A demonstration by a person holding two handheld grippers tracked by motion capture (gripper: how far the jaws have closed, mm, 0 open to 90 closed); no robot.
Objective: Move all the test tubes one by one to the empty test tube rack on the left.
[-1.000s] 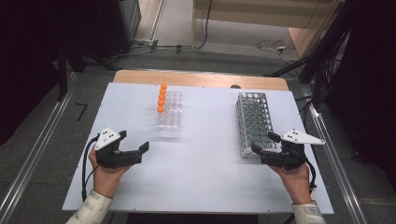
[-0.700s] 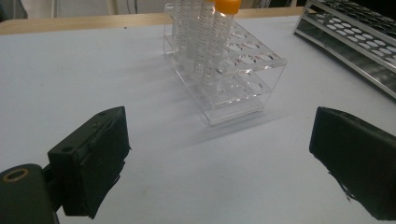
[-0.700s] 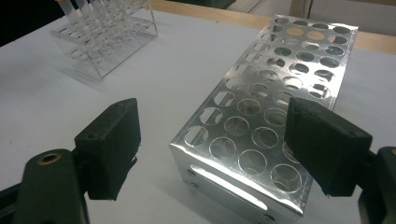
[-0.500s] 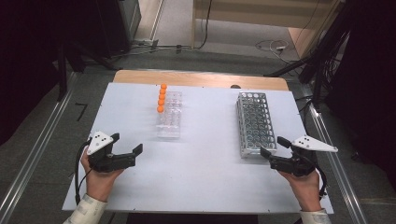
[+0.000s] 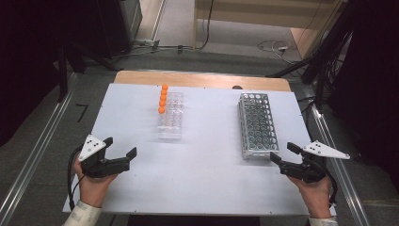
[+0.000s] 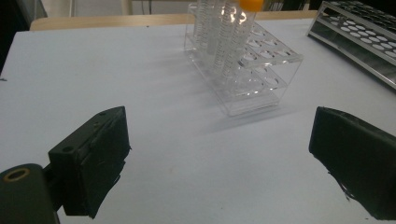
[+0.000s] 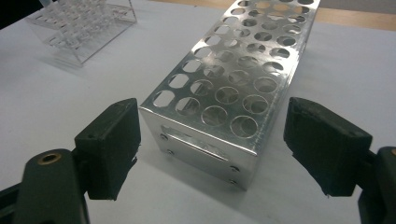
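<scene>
White tabletop (image 5: 202, 183) over grey floor carries clear rack (image 5: 170, 117) and metal rack (image 5: 258, 125); both grippers' fingers spread, empty.

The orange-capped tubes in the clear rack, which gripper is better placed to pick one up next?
Probably the left gripper. Its open jaws face the clear rack and the orange-capped tubes on its side of the table. The right gripper, also open, sits at the metal rack.

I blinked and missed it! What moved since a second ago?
Both hands drew back toward the person: the left gripper and the right gripper slid away from the racks, jaws open, holding nothing. The clear rack, its orange-capped tubes and the metal rack stayed put.
</scene>
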